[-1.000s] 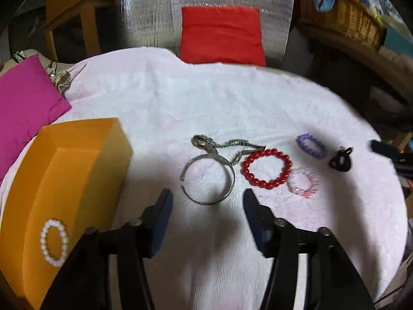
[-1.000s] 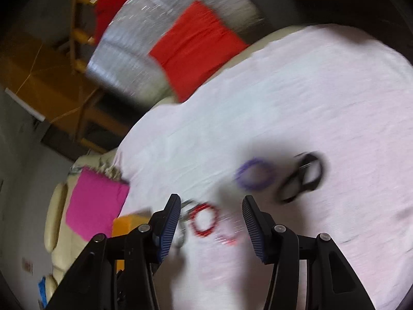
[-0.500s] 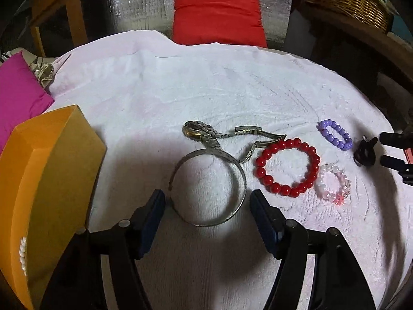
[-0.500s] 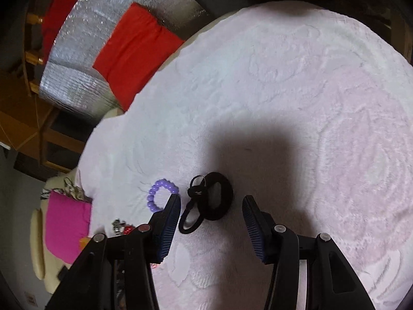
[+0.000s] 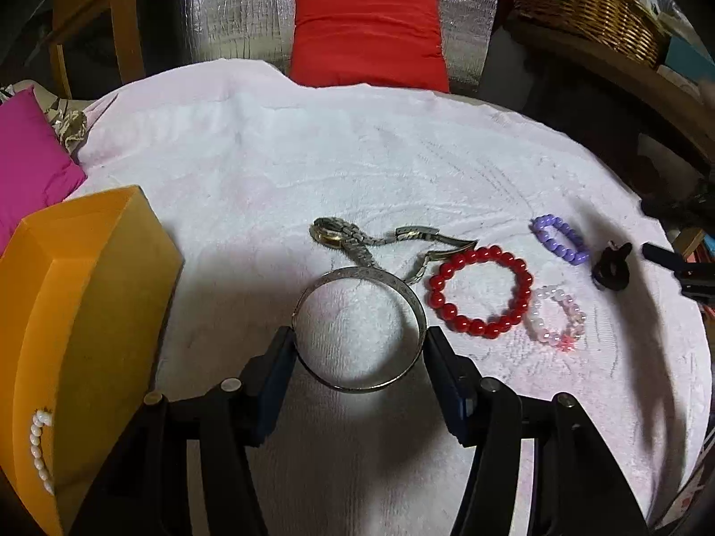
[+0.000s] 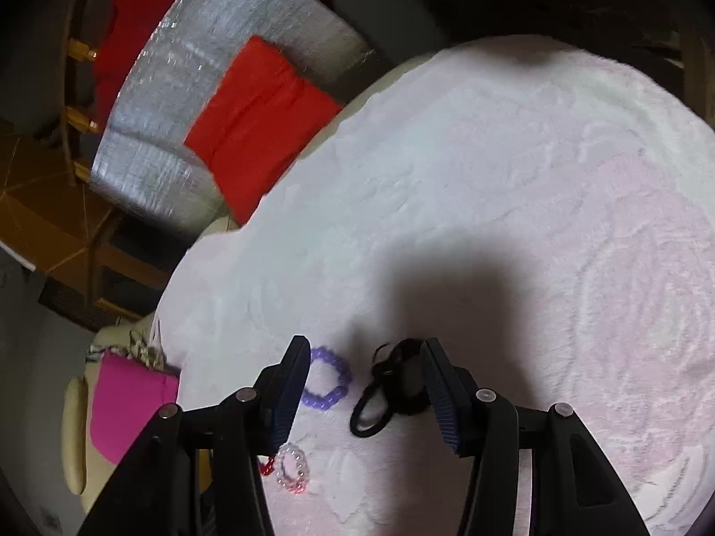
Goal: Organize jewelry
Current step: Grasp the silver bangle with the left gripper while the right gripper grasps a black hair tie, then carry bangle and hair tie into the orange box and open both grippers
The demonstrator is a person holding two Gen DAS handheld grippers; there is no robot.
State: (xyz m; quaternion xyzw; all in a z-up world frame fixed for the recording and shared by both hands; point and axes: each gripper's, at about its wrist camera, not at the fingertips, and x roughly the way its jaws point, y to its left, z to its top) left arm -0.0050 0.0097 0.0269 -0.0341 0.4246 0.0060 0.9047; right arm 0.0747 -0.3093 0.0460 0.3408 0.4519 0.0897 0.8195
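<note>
A silver bangle (image 5: 357, 273) lies flat on the pale towel (image 5: 402, 156). My left gripper (image 5: 359, 341) straddles it with its jaws closing, and both pads meet the rim. Behind it lies a metal watch (image 5: 348, 241); to its right are a red bead bracelet (image 5: 478, 327), a pink one (image 5: 538, 326) and a purple one (image 5: 581, 258). An orange box (image 5: 89, 290) at the left holds a pearl bracelet (image 5: 38, 451). My right gripper (image 6: 364, 384) stands open over black hair ties (image 6: 404, 384), which sit against its right finger. The purple bracelet (image 6: 346, 375) lies by its left finger.
A red cushion (image 5: 366, 35) leans on a silver foil sheet beyond the towel's far edge. A magenta cushion (image 5: 27, 165) sits at the left and a wicker basket (image 5: 590, 4) at the back right. The towel's rim runs close past the hair ties.
My left gripper came forward and down over the bangle, and its jaws narrowed onto the rim. My right gripper swung from the red bracelet over to the black hair ties and sank closer.
</note>
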